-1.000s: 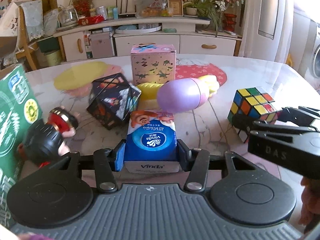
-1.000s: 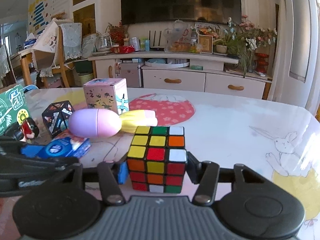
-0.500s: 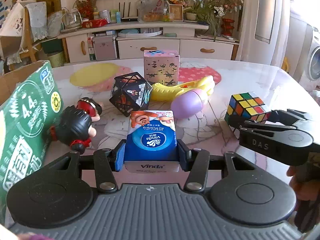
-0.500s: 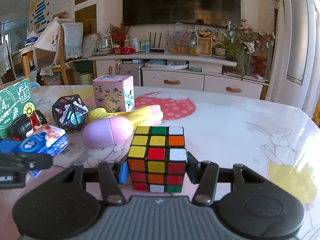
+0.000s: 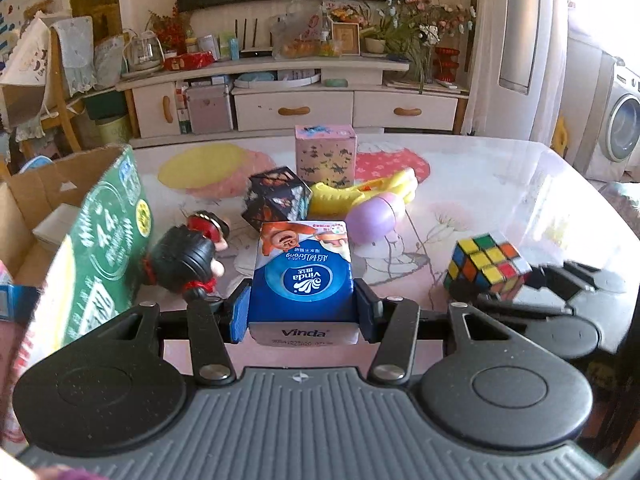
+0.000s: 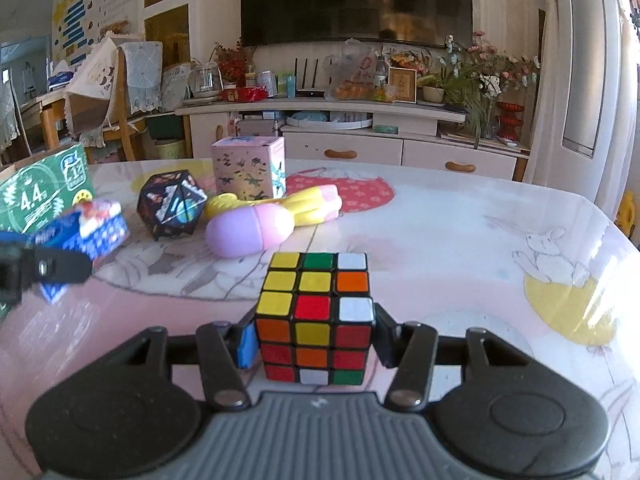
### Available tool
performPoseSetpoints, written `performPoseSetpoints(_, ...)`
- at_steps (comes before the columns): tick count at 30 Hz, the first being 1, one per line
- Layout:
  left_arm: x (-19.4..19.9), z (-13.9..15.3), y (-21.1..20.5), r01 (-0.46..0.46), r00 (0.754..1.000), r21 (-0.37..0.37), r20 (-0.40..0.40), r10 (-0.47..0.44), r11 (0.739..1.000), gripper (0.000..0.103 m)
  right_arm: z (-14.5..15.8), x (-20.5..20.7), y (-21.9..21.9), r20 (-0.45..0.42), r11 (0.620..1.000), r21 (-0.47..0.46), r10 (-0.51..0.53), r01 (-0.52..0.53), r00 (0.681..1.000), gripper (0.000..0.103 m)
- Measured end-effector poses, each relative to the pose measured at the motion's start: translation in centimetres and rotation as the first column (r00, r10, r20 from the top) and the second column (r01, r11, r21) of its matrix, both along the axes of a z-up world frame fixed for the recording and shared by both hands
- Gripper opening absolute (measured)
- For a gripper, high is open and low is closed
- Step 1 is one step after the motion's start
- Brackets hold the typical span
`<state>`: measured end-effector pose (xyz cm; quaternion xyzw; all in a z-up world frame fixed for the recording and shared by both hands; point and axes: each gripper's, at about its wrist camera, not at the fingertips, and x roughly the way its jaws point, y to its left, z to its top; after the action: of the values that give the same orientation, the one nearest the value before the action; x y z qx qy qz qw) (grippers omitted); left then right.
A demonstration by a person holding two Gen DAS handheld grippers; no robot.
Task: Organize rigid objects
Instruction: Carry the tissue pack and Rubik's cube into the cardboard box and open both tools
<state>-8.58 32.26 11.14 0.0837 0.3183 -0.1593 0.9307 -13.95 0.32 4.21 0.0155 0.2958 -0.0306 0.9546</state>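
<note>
My left gripper (image 5: 301, 314) is shut on a blue Vinda tissue pack (image 5: 302, 276), held above the table. My right gripper (image 6: 315, 338) is shut on a colourful puzzle cube (image 6: 316, 314), also lifted. In the left wrist view the cube (image 5: 486, 266) and the right gripper hang at the right. In the right wrist view the tissue pack (image 6: 86, 234) and the left gripper show blurred at the left. A green open cardboard box (image 5: 92, 240) stands at the table's left edge. On the table lie a dark-haired doll (image 5: 186, 258), a black polyhedron (image 5: 276, 198), a purple egg-shaped toy (image 5: 374, 218), a yellow toy (image 5: 360, 194) and a pink box (image 5: 325, 156).
The tablecloth (image 6: 460, 240) is pink and white with a rabbit print, bare on the right side. Beyond the table stand a white sideboard (image 6: 352, 132) crowded with items and a chair (image 6: 120, 92) at the left. A washing machine (image 5: 622, 128) is at the far right.
Both grippers have drawn back and toward the left with their loads; the left rose. The green box has come further into view, and the toys on the table look smaller and farther.
</note>
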Motion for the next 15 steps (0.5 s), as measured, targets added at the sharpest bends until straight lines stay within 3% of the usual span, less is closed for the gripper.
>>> performPoseSetpoints(15,-0.4,4.4,4.3,-0.067,0.994,-0.008,0.089,0.067,0.998,0.063,2.7,-3.4,3.9,-0.021,0.997,-0.043,0.062,-0.062,0.998,0.054)
